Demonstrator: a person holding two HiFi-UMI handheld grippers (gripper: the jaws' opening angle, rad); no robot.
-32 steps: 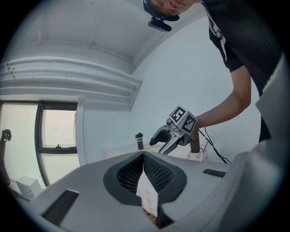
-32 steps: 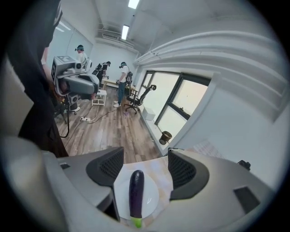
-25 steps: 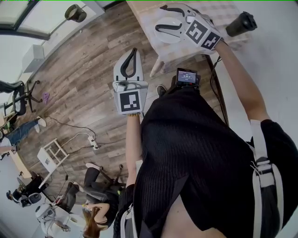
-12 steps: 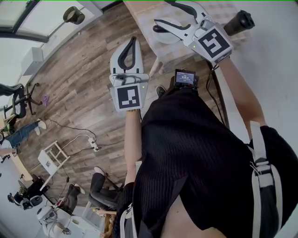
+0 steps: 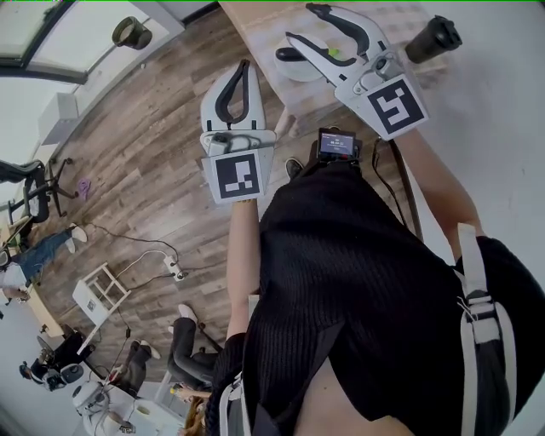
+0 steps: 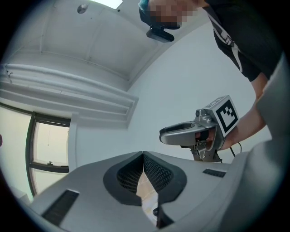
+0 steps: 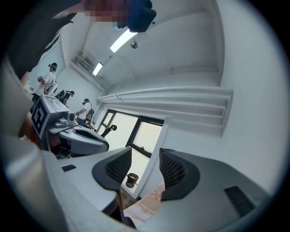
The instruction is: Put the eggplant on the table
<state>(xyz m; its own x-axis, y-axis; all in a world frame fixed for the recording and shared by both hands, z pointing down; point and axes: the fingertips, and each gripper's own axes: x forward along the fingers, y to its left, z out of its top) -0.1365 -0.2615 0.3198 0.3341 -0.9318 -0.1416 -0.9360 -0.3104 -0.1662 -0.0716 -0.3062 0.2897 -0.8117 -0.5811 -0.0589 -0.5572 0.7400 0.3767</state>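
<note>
Wood-plank floor (image 5: 153, 128) below, table (image 5: 255, 25) at top w/ white plate (image 5: 300, 75); dark shape on plate, prob. the eggplant (image 5: 285, 54), partly behind R gripper (image 5: 300, 21). R jaws partway apart, just been closing, nothing btwn them. L gripper (image 5: 245, 65) jaws together, empty.

I wear a black ribbed knit top (image 5: 358, 281), with a pale webbing strap (image 5: 471, 255) and buckle over my right shoulder. My left gripper (image 5: 244, 66) and right gripper (image 5: 300, 22) are pale grey shells with black ridged fingers (image 7: 174, 174). Each carries a black-and-white marker cube (image 5: 237, 176). The right gripper's fingers have just been closing, with nothing between them.
</note>
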